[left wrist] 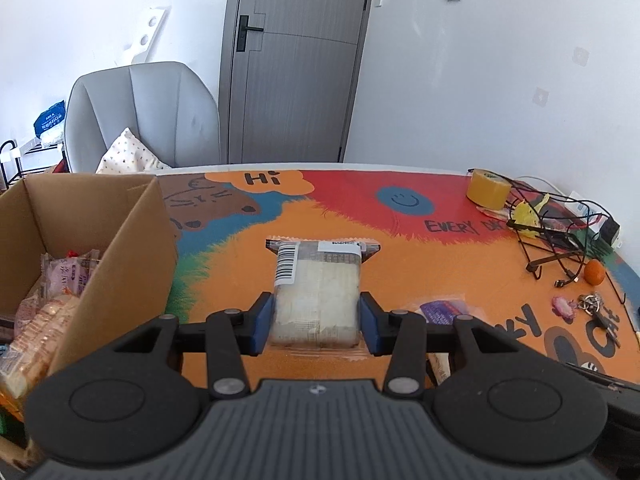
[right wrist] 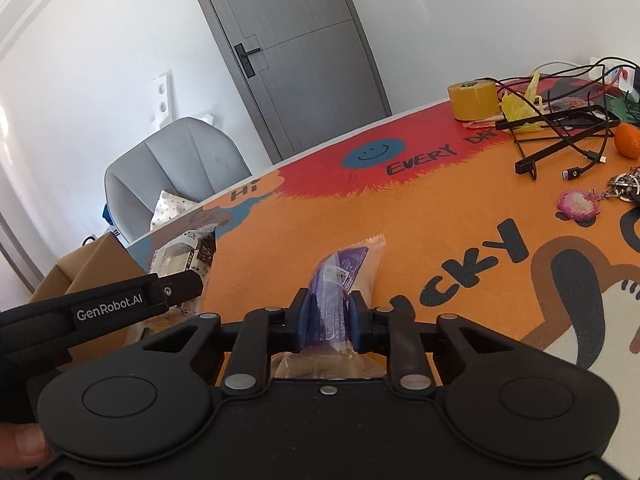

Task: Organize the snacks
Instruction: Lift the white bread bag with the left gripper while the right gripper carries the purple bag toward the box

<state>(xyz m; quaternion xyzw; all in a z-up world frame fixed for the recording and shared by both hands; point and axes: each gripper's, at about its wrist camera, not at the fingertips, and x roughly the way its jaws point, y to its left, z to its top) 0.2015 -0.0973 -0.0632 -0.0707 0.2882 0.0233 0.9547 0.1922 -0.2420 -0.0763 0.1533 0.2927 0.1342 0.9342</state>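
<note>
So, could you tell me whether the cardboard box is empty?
Not empty: the cardboard box stands open-topped with several wrapped snack packets inside.

Bright, even daylight fills both views. The white walls [left wrist: 480, 80] wash out pale, close to overexposed at the top left of the left wrist view. Shadows on the colourful tablecloth [left wrist: 400, 264] are soft and faint. A sheen of glare sits on the clear snack wrapper [left wrist: 316, 292]. Fisheye bending bows the grey door [right wrist: 304, 60] and curves the table edge. Dark vignette clips the corners. The nearest black gripper bodies look slightly soft.
</note>
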